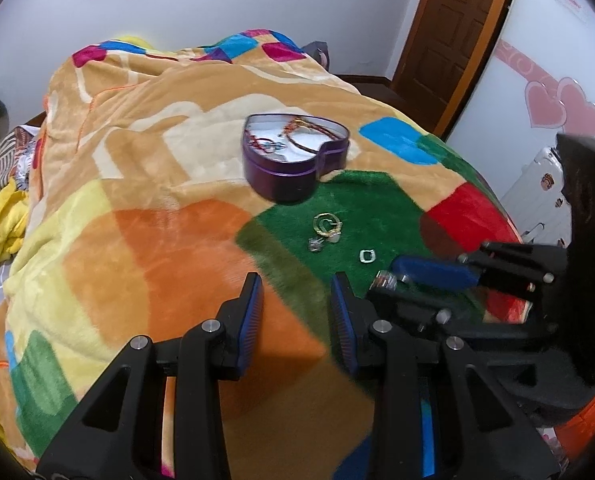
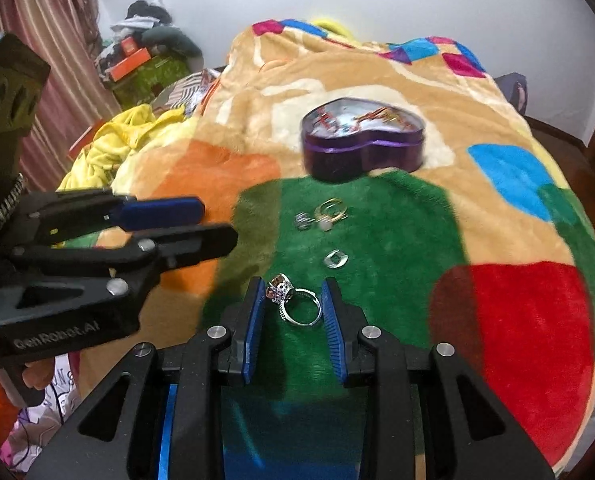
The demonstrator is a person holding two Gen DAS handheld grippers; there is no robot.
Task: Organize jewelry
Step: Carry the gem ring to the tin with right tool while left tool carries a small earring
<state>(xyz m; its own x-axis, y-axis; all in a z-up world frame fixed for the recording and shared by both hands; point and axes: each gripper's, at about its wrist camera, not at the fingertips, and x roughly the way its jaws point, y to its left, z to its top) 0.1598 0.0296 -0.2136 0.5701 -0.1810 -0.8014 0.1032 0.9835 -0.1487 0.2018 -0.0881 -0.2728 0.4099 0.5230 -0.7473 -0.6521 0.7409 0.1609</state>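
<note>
- My right gripper (image 2: 293, 300) is spread, its two blue pads on either side of a silver ring (image 2: 297, 304) with a chunky stone cluster; the ring lies between them on the green patch of the blanket (image 2: 517, 208), and I can't tell whether the left pad is touching the stone.
- My left gripper (image 1: 297, 300) hangs spread and holding nothing over the orange and green patches, just left of the right one.
- Just ahead of the ring lies a small silver piece (image 2: 336, 259), and beyond it a cluster of gold hoops and small silver items (image 2: 323, 214), all on the green patch.
- The purple heart-shaped tin (image 1: 295, 156) sits open further back, at the far edge of the green patch, with red cords and other pieces inside; motion blur hides what exactly they are.
- A wooden door (image 1: 453, 28) stands behind the bed on the right.
</note>
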